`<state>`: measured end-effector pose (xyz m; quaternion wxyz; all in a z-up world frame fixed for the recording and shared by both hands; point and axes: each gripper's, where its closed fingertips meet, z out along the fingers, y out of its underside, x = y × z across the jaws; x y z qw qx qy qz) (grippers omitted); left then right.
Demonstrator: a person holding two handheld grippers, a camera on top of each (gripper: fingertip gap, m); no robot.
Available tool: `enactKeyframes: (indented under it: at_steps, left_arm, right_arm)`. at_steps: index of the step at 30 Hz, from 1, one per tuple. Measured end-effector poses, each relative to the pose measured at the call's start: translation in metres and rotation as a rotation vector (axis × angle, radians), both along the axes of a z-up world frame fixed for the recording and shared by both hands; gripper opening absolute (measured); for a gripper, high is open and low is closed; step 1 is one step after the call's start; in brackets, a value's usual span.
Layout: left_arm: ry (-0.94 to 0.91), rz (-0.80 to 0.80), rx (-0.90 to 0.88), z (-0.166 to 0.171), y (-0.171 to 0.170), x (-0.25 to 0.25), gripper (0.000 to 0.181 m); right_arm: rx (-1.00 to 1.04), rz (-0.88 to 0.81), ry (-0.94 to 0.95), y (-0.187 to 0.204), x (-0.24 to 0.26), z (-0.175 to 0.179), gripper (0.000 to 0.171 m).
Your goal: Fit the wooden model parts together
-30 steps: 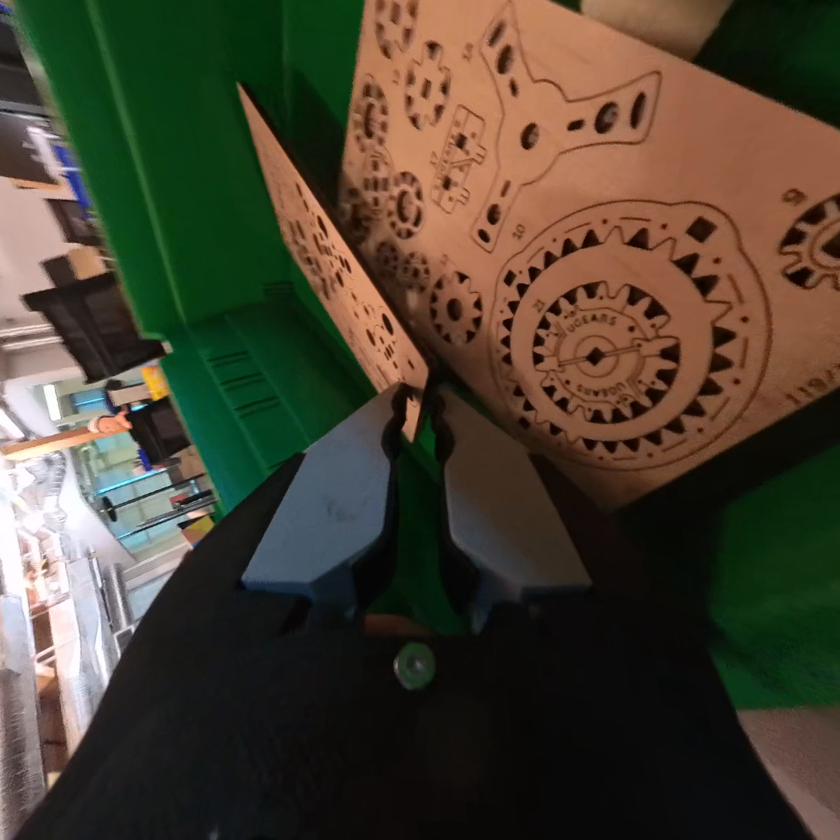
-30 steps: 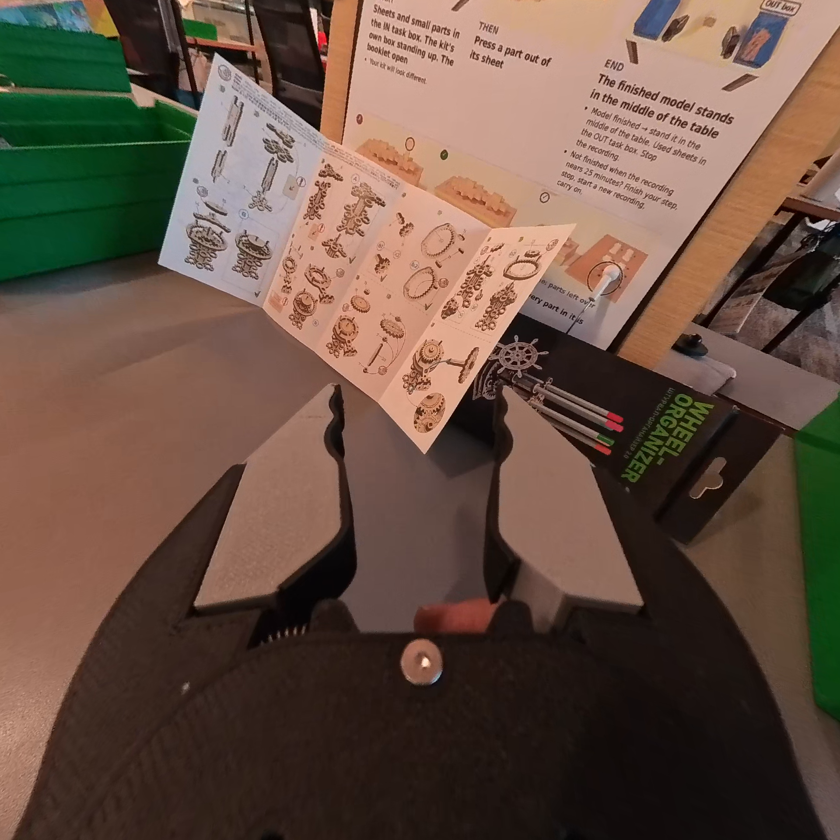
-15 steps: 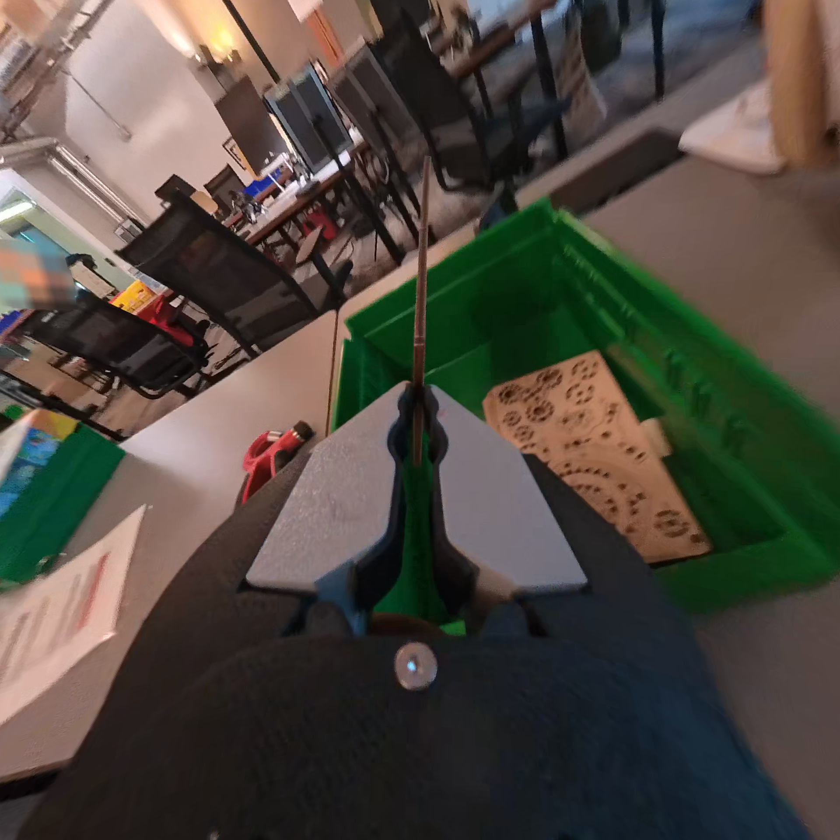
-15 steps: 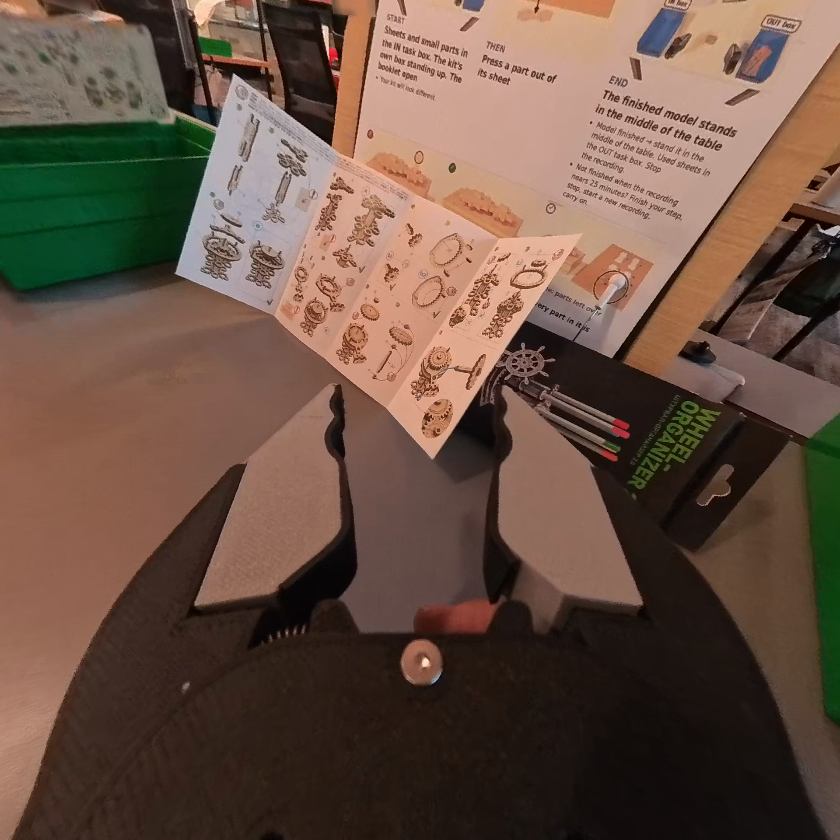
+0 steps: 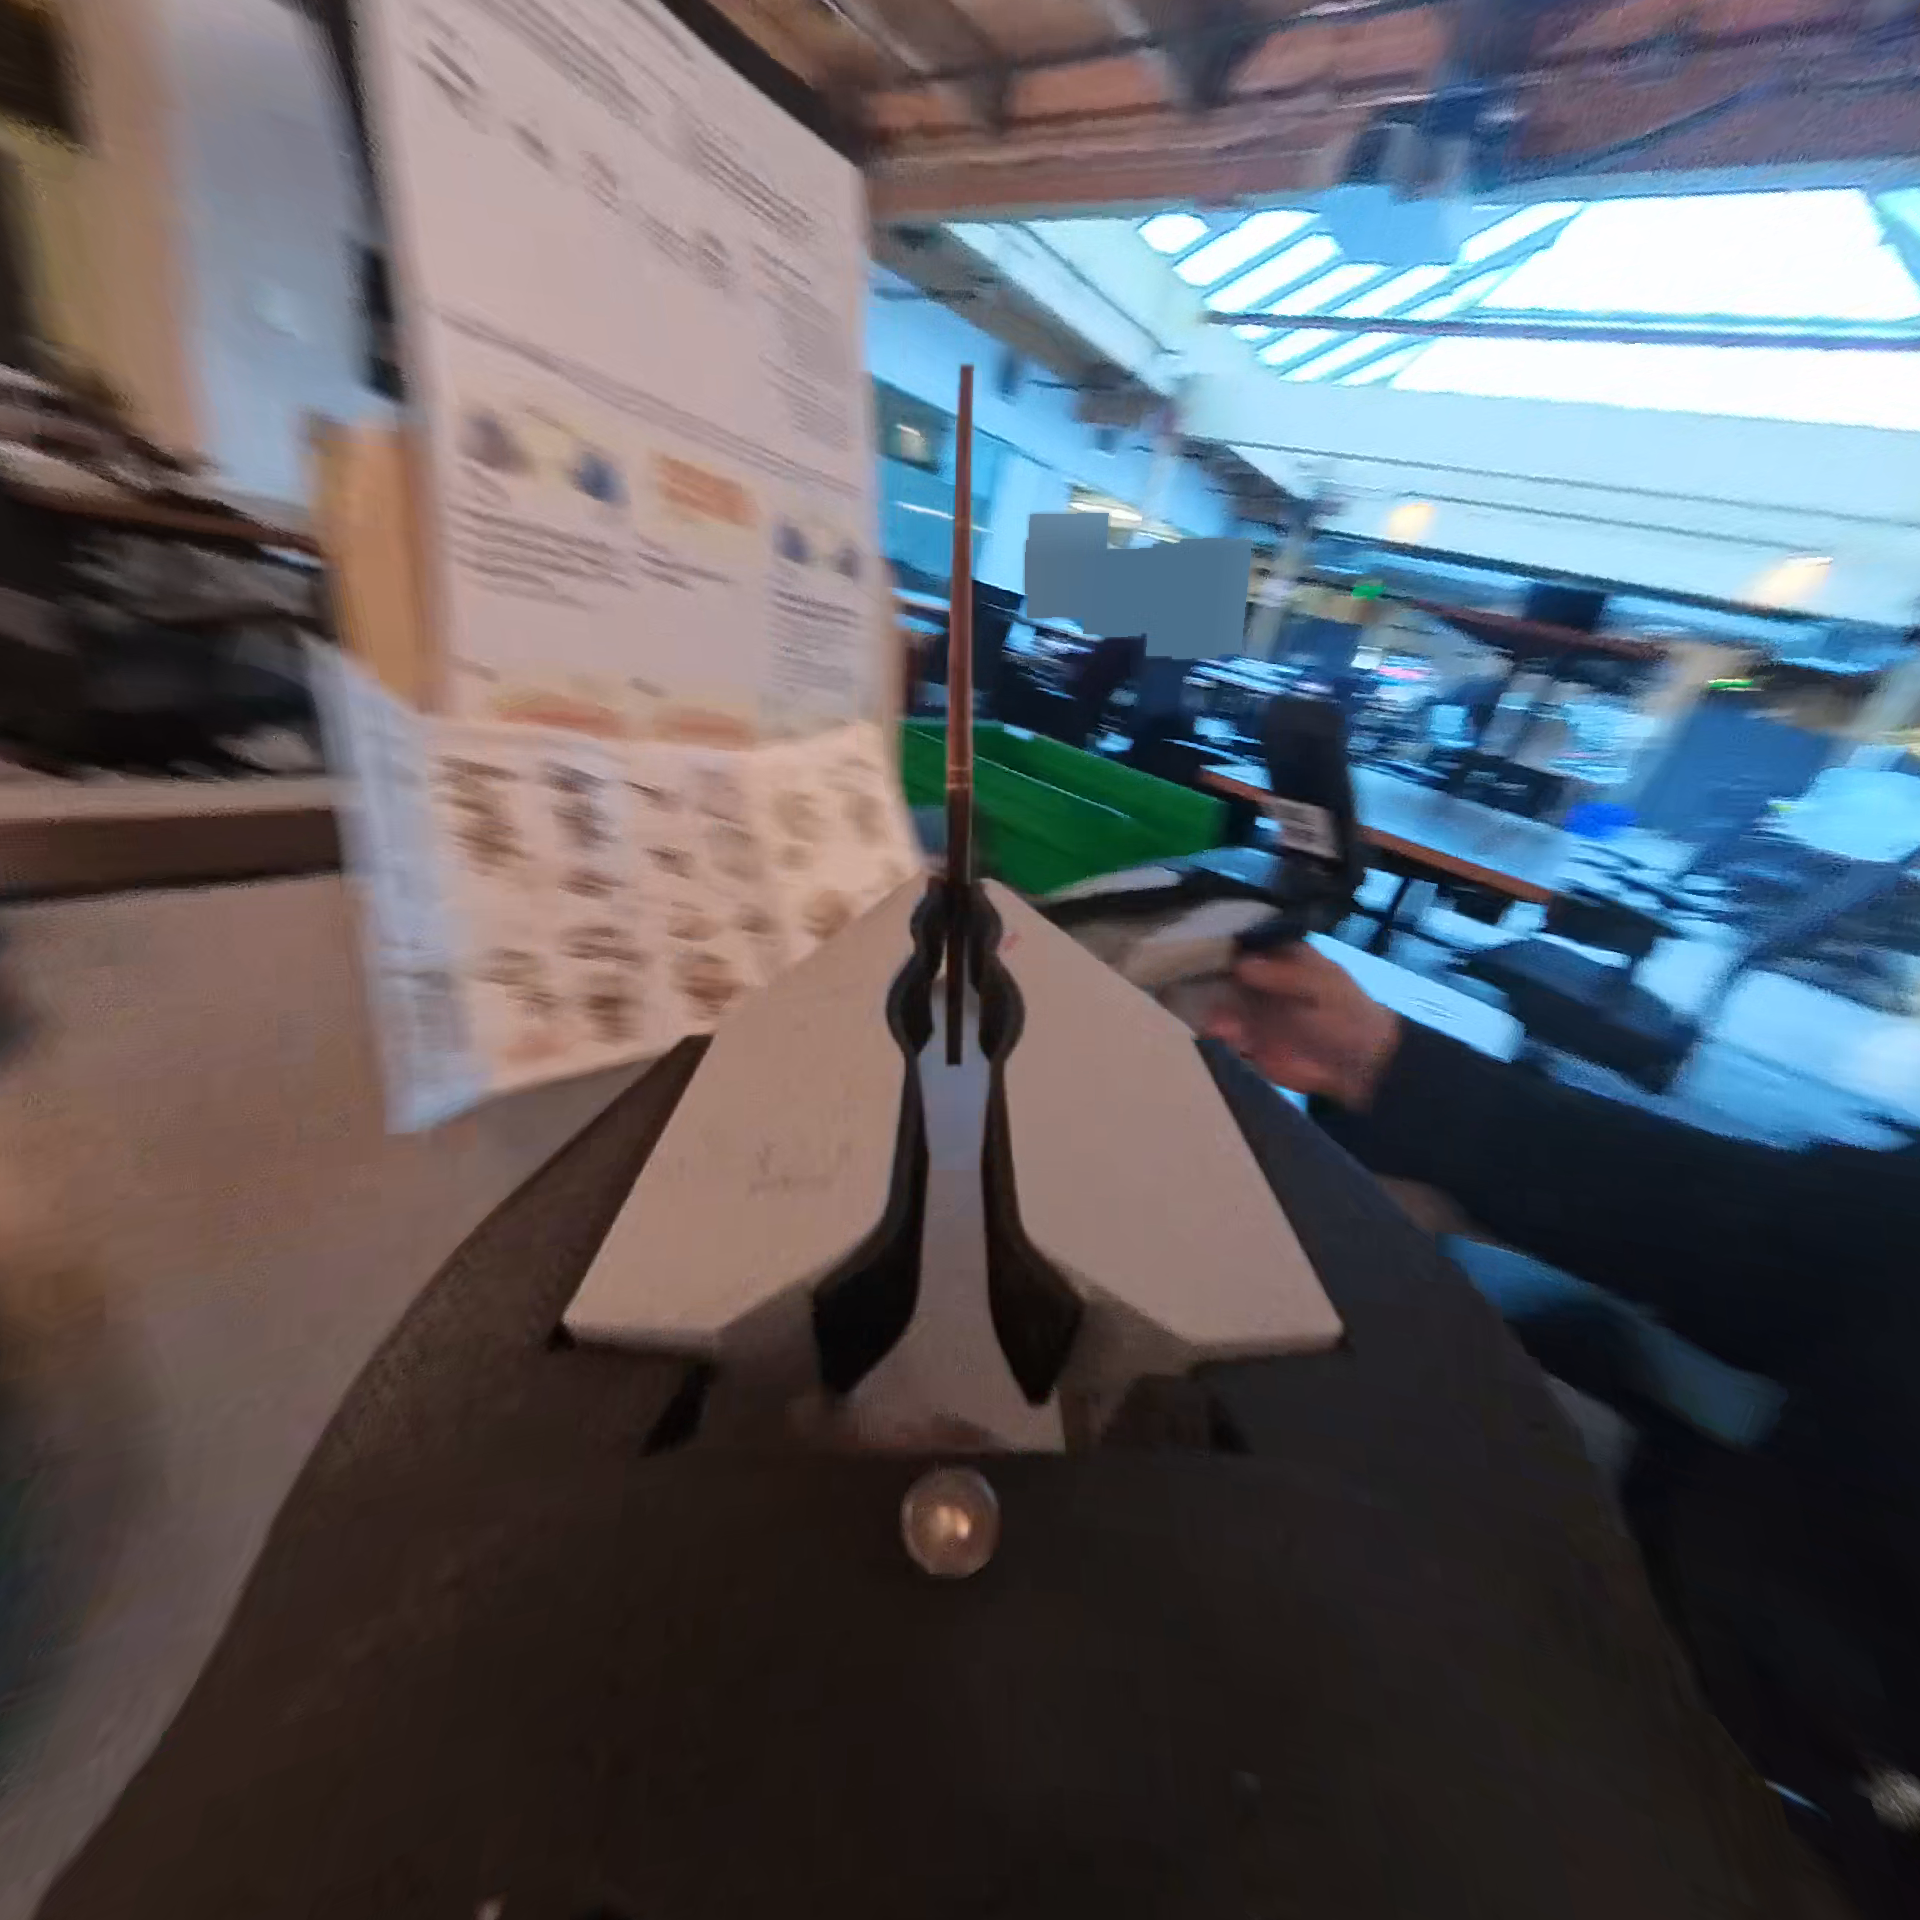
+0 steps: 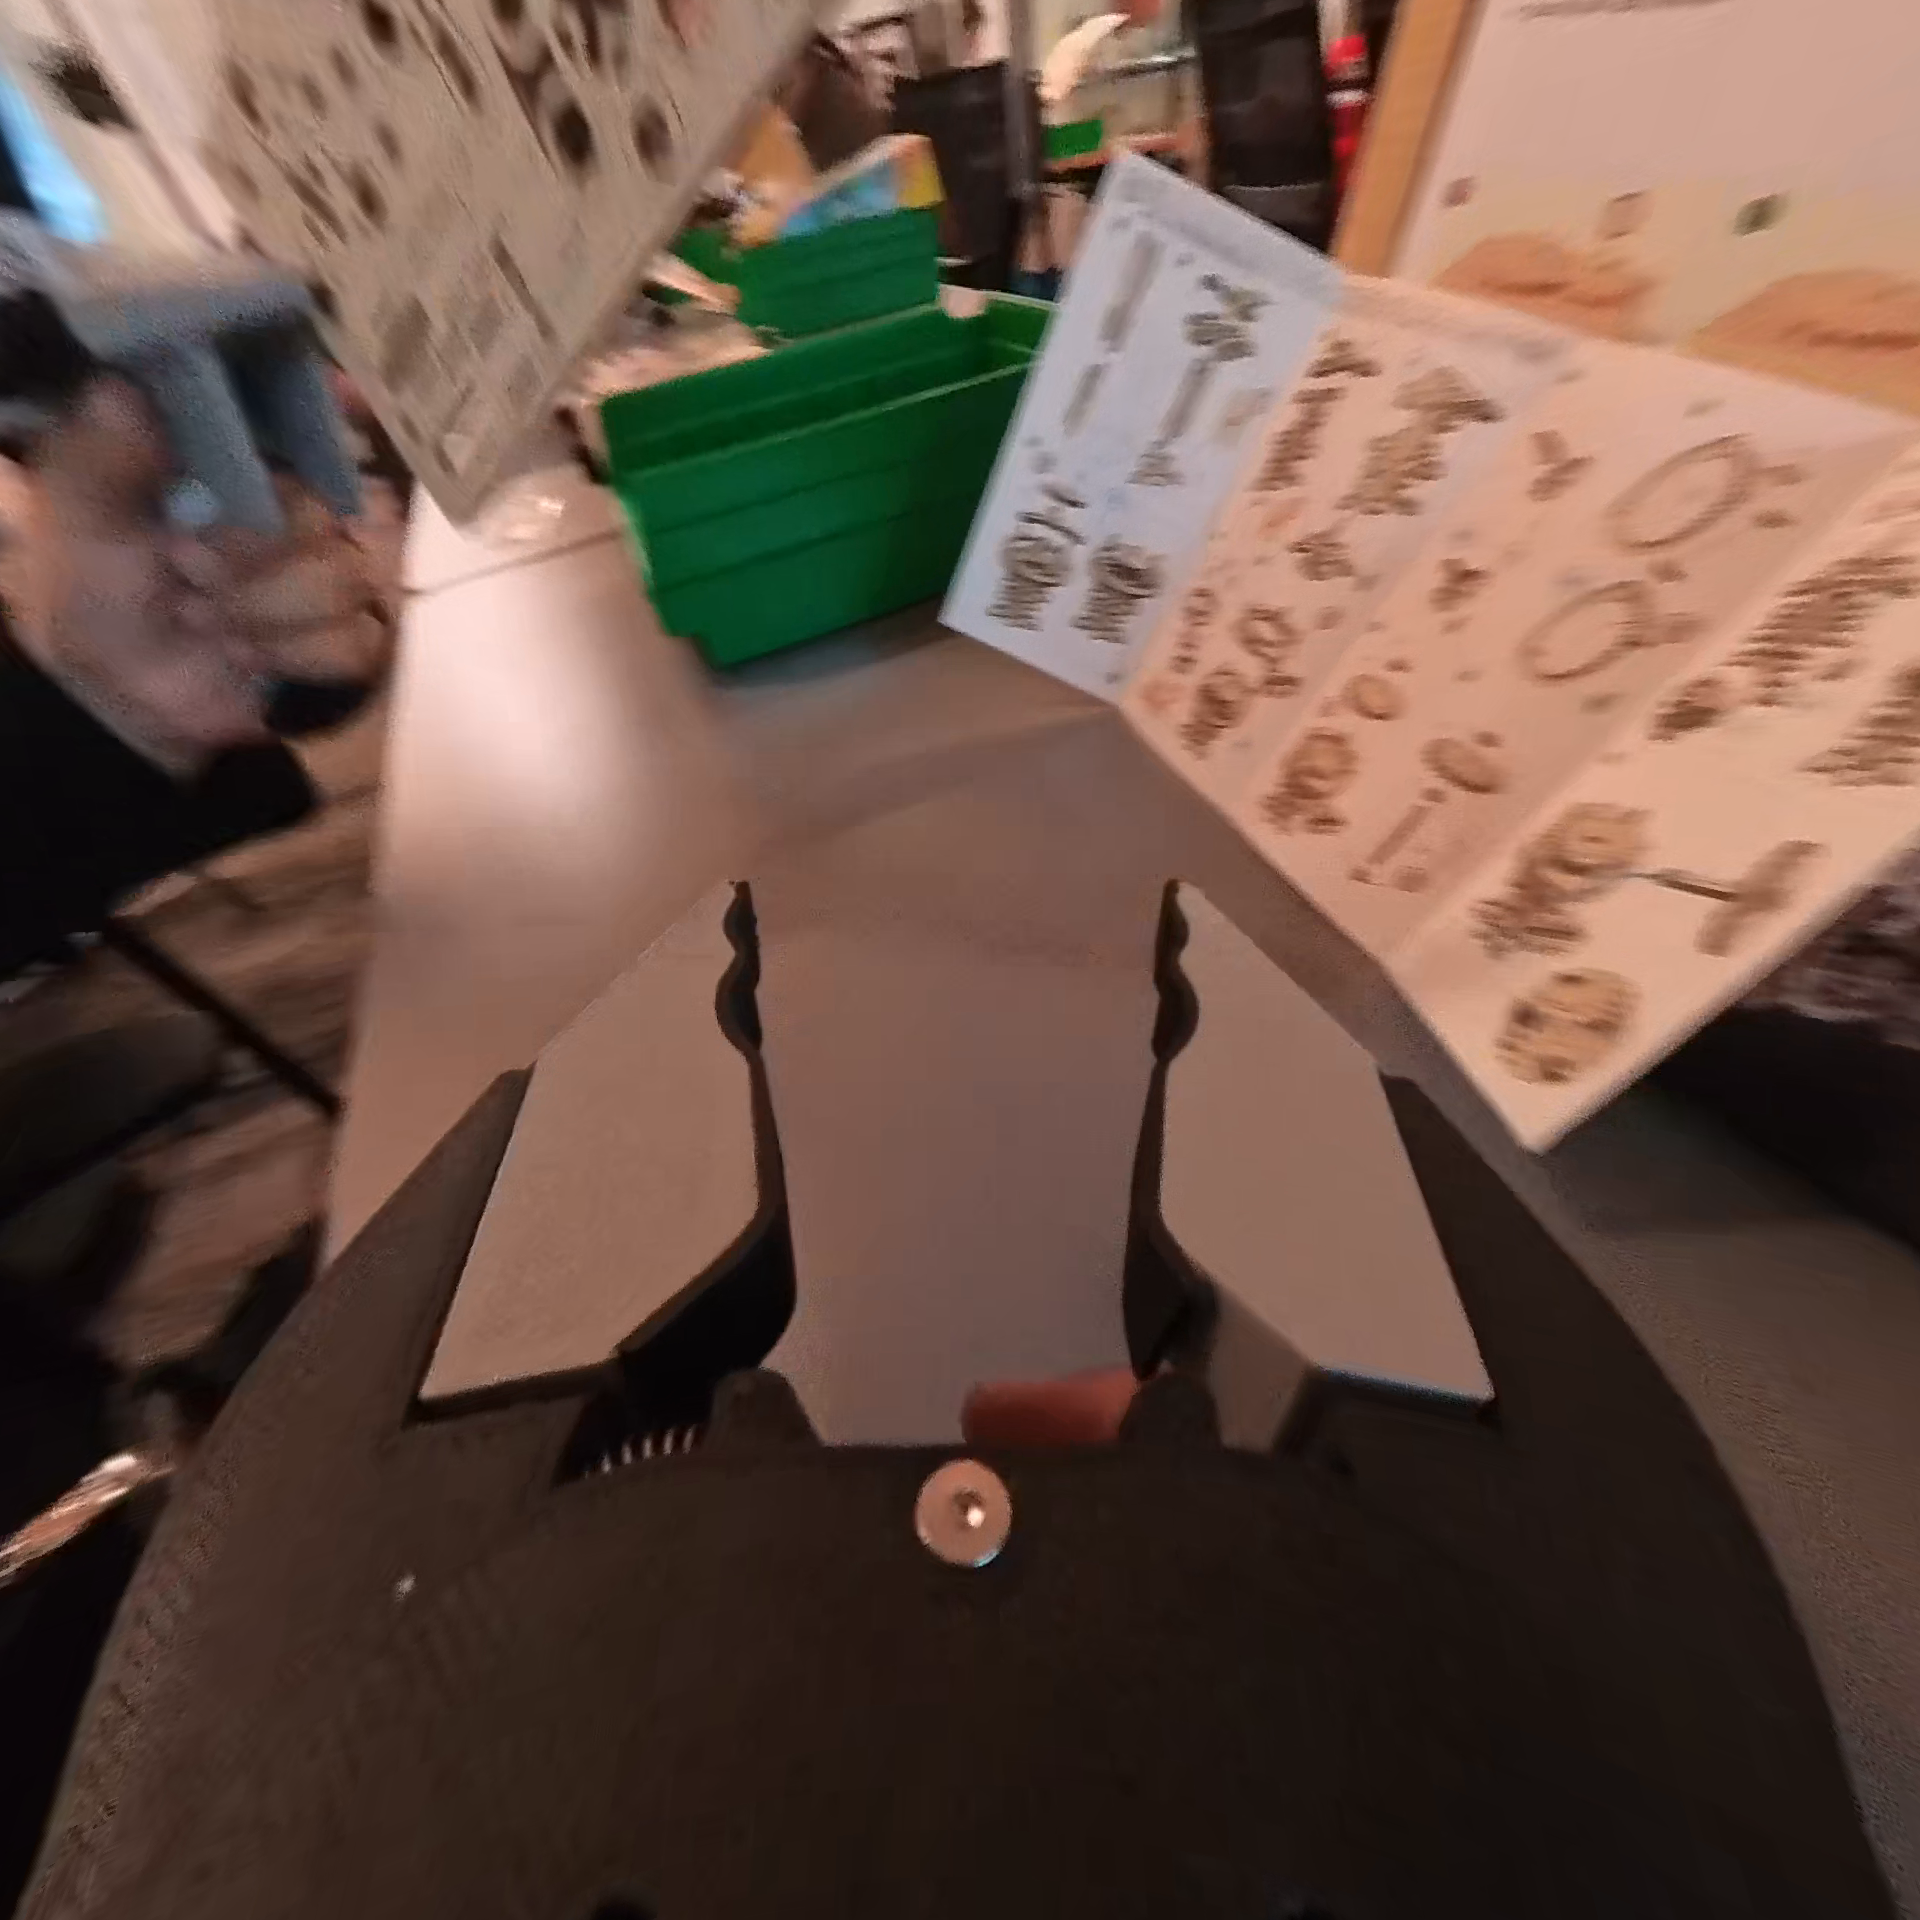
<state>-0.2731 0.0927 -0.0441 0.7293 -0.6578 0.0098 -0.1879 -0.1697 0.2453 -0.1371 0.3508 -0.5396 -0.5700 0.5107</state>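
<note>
Left tongs point(image 5: 957, 940) clamped on bottom edge of wooden sheet point(image 5: 962, 623), held upright, edge-on, above table point(image 5: 177, 1039). Right tongs point(image 6: 956, 935) spread wide, empty. Risk: thin sheet pivoting or slipping from narrow edge grip during fast swing; striking booklet point(image 5: 623, 883) possible.

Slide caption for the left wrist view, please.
Left gripper clamps a wooden sheet edge-on, upright, before the unfolded instruction booklet.
</note>
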Motion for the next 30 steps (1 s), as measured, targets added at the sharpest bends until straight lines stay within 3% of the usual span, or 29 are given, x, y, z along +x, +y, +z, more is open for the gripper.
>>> enactKeyframes:
  at_steps: [1,3,6,9,11,12,14,17,23,30]
  left_arm:
    - [-0.025,-0.070,-0.017,-0.009,0.008,0.024,0.000]
    - [-0.066,-0.191,-0.054,-0.024,0.025,0.066,0.000]
    - [-0.108,-0.341,-0.096,-0.036,0.051,0.111,0.000]
    - [-0.112,-0.429,-0.157,-0.052,0.077,0.137,0.000]
    - [-0.160,-0.505,-0.211,-0.061,0.091,0.147,0.000]
    - [-0.186,-0.566,-0.245,-0.066,0.096,0.153,0.001]
    - [-0.183,-0.667,-0.315,-0.078,0.104,0.157,0.003]
    - [-0.087,-0.742,-0.409,-0.098,0.112,0.151,0.034]
    - [0.048,-0.846,-0.481,-0.112,0.114,0.136,0.044]
    - [0.041,-0.933,-0.649,-0.148,0.088,0.146,0.003]
  right_arm:
    - [-0.035,0.056,0.013,-0.010,0.001,0.003,0.079]
    - [-0.086,0.168,0.047,-0.030,0.006,0.013,0.090]
    - [-0.112,0.240,0.133,-0.041,0.019,0.034,0.085]
    - [-0.165,0.225,0.214,-0.026,0.034,0.052,0.052]
    - [-0.244,0.314,0.253,-0.023,0.051,0.062,0.013]
    - [-0.283,0.362,0.256,-0.023,0.058,0.064,0.003]
    - [-0.322,0.365,0.191,-0.013,0.061,0.053,0.001]
    - [-0.405,0.335,0.081,0.004,0.058,0.031,0.000]
    - [-0.549,0.388,-0.136,-0.001,0.048,-0.009,0.000]
    - [-0.588,0.533,-0.297,-0.044,0.024,-0.029,0.001]
